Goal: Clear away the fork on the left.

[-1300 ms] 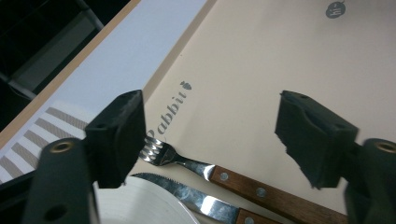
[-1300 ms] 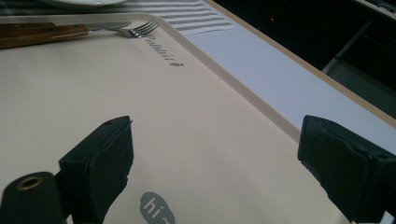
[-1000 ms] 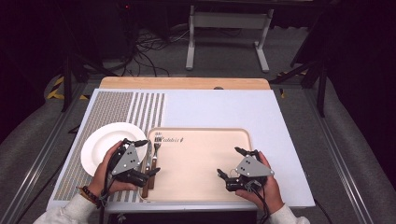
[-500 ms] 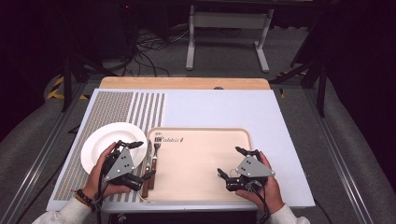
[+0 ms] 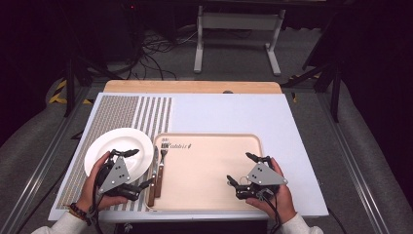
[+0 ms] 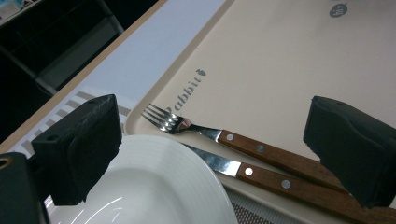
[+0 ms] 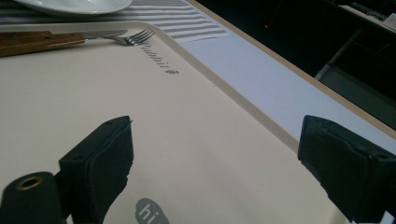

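Hand-held gripper on the left hangs over the near edge of the white plate, and its jaws stand wide apart with nothing between them. In the left gripper view the plate lies under the left jaw, while the fork and the knife lie just ahead, between the two jaws. On the bench the plate sits to the left of the beige tray, and its rim comes very near the tray's left edge. The knife and the fork lie side by side at the left border of the tray, with their wooden handles toward the person and their long axes running away from the person. The left hand is clearly the nearer one to this cutlery. The right hand-held gripper rests over the right part of the tray, also wide open and empty, well apart from the cutlery.
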The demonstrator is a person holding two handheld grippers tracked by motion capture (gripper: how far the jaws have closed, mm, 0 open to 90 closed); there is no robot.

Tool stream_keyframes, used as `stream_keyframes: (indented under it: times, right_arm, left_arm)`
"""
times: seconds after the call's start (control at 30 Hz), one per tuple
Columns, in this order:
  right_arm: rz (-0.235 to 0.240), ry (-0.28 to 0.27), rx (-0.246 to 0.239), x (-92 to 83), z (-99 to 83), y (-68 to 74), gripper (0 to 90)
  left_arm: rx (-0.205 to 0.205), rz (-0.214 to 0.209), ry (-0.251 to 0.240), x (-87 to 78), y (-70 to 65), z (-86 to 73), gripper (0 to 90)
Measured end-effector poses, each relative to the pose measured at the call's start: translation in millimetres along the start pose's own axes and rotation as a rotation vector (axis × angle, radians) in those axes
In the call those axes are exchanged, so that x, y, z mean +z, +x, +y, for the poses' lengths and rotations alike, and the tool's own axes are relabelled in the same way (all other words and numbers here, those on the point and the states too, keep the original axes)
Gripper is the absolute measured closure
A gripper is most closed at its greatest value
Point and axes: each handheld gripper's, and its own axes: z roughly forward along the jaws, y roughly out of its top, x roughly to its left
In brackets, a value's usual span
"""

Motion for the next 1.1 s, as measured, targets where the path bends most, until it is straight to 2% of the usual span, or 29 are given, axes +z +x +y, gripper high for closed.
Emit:
stream_keyframes:
  times: [0.37, 0.63, 0.77, 0.87, 0.93, 1.0, 1.1]
  right_arm:
    - [-0.006, -0.015, 0.015, 1.7, 0.3, -1.0, 11.6]
    - [-0.014, -0.028, 0.02, 2.2, 1.6, -3.4, 11.7]
    - [-0.017, -0.032, 0.025, 2.7, 2.6, -5.0, 11.7]
    - [-0.017, -0.034, 0.023, 4.7, 4.1, -5.3, 11.7]
    - [-0.016, -0.033, 0.022, 5.3, 4.6, -5.1, 11.8]
    - [-0.016, -0.03, 0.019, 6.6, 5.5, -5.2, 11.8]
    - [-0.019, -0.032, 0.022, 7.6, 6.0, -6.5, 11.9]
  left_arm:
    - [-0.028, 0.029, -0.008, -14.0, 3.6, -12.3, 5.5]
    - [-0.084, 0.041, -0.032, -25.8, 9.5, -23.4, 5.0]
    - [-0.099, 0.054, -0.028, -29.8, 10.7, -28.0, 4.7]
    - [-0.092, 0.087, -0.023, -35.0, 9.3, -33.0, 5.8]
    - [-0.088, 0.095, -0.025, -36.3, 9.6, -33.9, 6.0]
    - [-0.106, 0.094, -0.031, -38.3, 9.6, -35.5, 6.3]
    - [-0.101, 0.101, -0.026, -39.9, 9.4, -37.3, 6.3]
